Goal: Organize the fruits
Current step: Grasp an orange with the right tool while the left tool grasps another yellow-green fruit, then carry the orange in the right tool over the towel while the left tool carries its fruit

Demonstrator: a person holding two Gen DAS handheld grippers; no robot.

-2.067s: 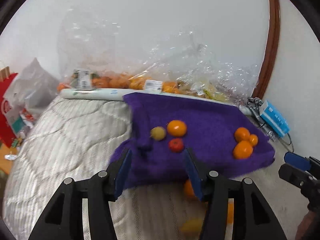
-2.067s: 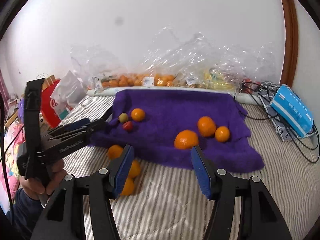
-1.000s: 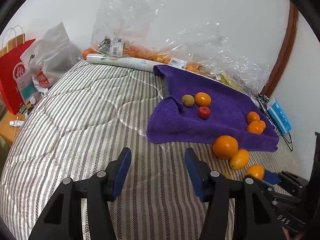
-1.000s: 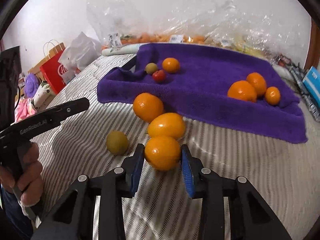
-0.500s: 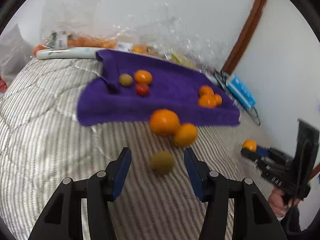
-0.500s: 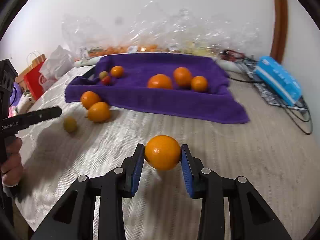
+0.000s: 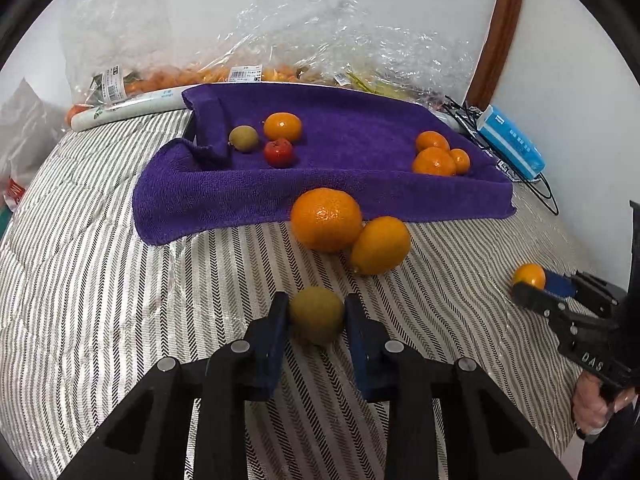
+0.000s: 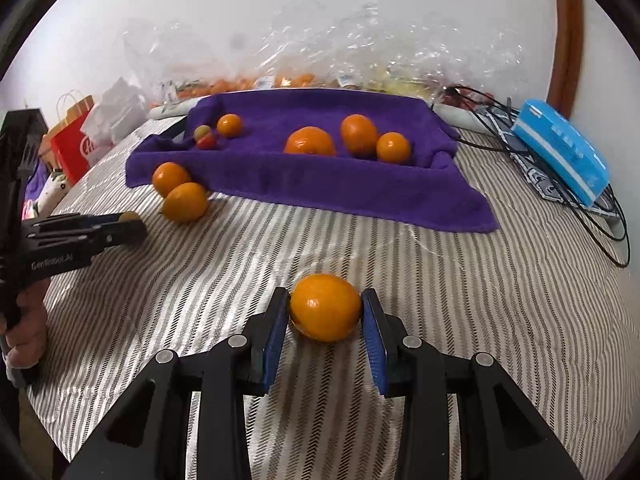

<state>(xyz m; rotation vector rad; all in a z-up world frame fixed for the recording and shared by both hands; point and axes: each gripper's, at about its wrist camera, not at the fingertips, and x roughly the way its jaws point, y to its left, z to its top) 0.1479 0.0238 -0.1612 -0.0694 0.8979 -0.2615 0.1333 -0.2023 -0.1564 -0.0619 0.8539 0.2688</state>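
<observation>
My left gripper [image 7: 316, 312] is closing its jaws on a small green fruit [image 7: 317, 314] that rests on the striped bedspread [image 7: 100, 280]; both blue pads touch it. My right gripper [image 8: 325, 308] is shut on an orange fruit [image 8: 325, 307], low over the bedspread. A purple towel [image 7: 360, 184] lies further back with two groups of small fruits. A big orange [image 7: 326, 220] and a yellow-orange fruit [image 7: 380, 245] sit at the towel's front edge. Each wrist view shows the other gripper from the side: right gripper [image 7: 532, 280], left gripper [image 8: 132, 220].
Clear plastic bags of fruit [image 7: 240, 76] lie along the back wall. A blue box [image 8: 560, 144] and black cables [image 8: 600, 208] sit at the right of the bed. A red paper bag [image 8: 76, 140] stands off the left side. A hand [image 8: 24, 336] grips the left tool.
My left gripper moved up to the green fruit and its jaws closed around it. My right gripper carried the orange fruit away from the others, to the right, over bare bedspread.
</observation>
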